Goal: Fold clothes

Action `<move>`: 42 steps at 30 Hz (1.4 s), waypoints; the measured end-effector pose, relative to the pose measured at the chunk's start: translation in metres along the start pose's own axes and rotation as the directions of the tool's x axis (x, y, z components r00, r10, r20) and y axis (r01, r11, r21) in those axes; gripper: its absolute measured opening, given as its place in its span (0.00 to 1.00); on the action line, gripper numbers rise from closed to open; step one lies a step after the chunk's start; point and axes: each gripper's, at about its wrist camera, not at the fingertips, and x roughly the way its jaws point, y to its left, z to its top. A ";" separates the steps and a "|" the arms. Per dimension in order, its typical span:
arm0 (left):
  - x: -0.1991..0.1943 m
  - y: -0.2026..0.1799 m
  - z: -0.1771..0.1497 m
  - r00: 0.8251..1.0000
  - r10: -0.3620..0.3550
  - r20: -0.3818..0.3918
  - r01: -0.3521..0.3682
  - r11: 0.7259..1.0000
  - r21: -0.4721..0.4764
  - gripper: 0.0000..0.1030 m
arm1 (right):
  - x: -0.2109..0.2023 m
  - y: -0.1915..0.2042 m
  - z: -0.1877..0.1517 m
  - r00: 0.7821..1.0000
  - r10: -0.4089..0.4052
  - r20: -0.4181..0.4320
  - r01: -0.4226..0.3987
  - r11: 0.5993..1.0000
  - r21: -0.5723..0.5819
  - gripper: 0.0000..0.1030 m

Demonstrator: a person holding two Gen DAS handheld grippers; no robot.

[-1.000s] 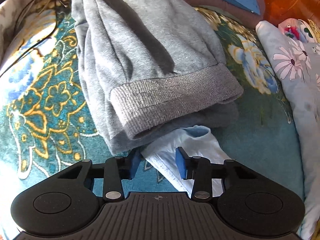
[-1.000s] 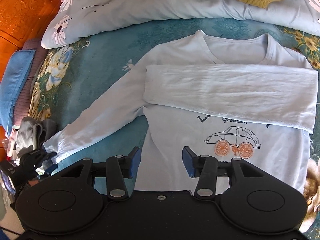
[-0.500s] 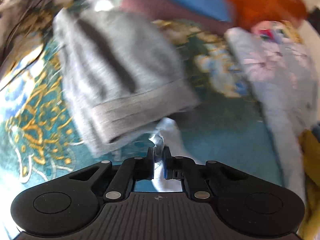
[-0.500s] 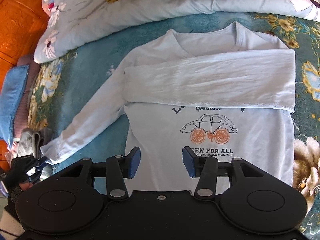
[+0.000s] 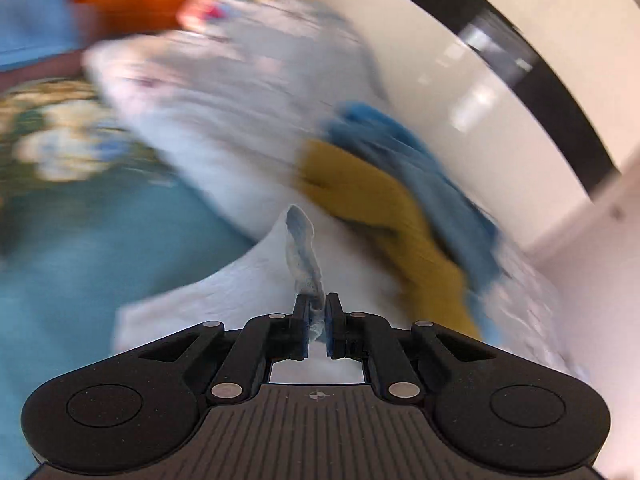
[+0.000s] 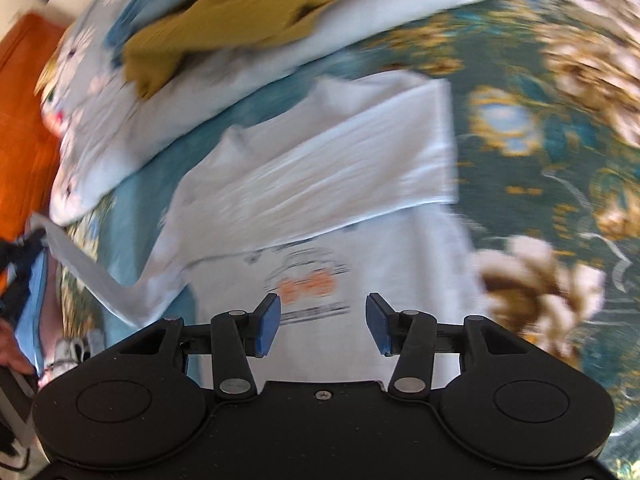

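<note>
A pale blue long-sleeved shirt (image 6: 360,264) with a car print lies flat on the teal flowered bedspread (image 6: 540,128). One sleeve (image 6: 320,184) is folded across its chest. My left gripper (image 5: 317,316) is shut on the cuff of the other sleeve (image 5: 304,256), which is lifted off the bed; that sleeve also shows at the left of the right wrist view (image 6: 92,276). My right gripper (image 6: 323,324) is open and empty above the shirt's lower front. Both views are motion-blurred.
A flowered quilt (image 6: 132,120) lies along the far side, with a mustard garment (image 6: 224,28) and a blue one (image 5: 404,160) on it. An orange wooden headboard (image 6: 20,120) stands at the left. A white wall (image 5: 460,40) shows in the left wrist view.
My left gripper shut on the sleeve cuff beside the grey folded garment, lifted it and swung right toward the shirt body. My right gripper moved forward over the shirt and turned.
</note>
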 end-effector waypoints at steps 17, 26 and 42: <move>0.151 -0.167 -0.171 0.874 -0.053 -0.482 0.205 0.941 0.268 0.07 | -0.038 -0.142 0.001 0.992 -0.099 0.083 0.071 0.956 0.285 0.47; 0.141 -0.103 -0.153 0.844 0.018 -0.536 0.132 0.961 0.242 0.65 | -0.010 -0.134 0.026 0.995 -0.040 0.096 0.013 0.964 0.266 0.49; 0.071 0.021 -0.075 0.903 0.389 -0.183 -0.323 0.894 0.311 0.94 | 0.084 -0.044 0.121 0.996 -0.009 0.087 0.010 1.000 -0.010 0.54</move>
